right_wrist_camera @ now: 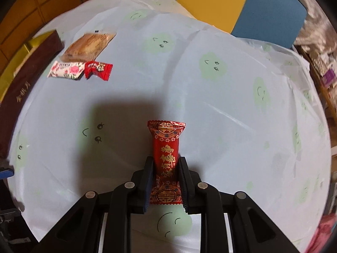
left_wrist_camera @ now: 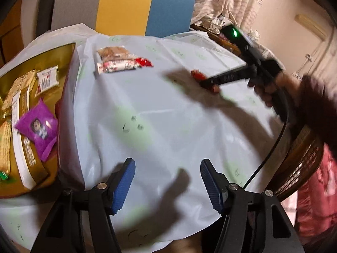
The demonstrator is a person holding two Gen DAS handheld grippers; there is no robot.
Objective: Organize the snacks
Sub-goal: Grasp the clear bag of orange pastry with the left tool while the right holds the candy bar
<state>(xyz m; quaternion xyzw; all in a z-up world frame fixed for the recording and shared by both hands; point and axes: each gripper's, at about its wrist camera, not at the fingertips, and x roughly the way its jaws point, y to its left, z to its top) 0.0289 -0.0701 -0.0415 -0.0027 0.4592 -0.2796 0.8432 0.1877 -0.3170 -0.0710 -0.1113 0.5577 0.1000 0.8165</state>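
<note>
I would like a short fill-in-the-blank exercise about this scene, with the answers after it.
1. The right claw is shut on a ____ snack packet with gold characters.
2. The left claw is ____ and holds nothing.
3. The purple packet lies inside the ____ box.
4. Beside the floral packet lies a small ____ candy.

Answers: red; open; gold; red

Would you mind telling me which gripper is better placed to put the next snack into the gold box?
Right. The right gripper already has its jaws shut on the red snack bar, ready to carry. The left gripper is open and empty, though nearer the gold box.
</note>
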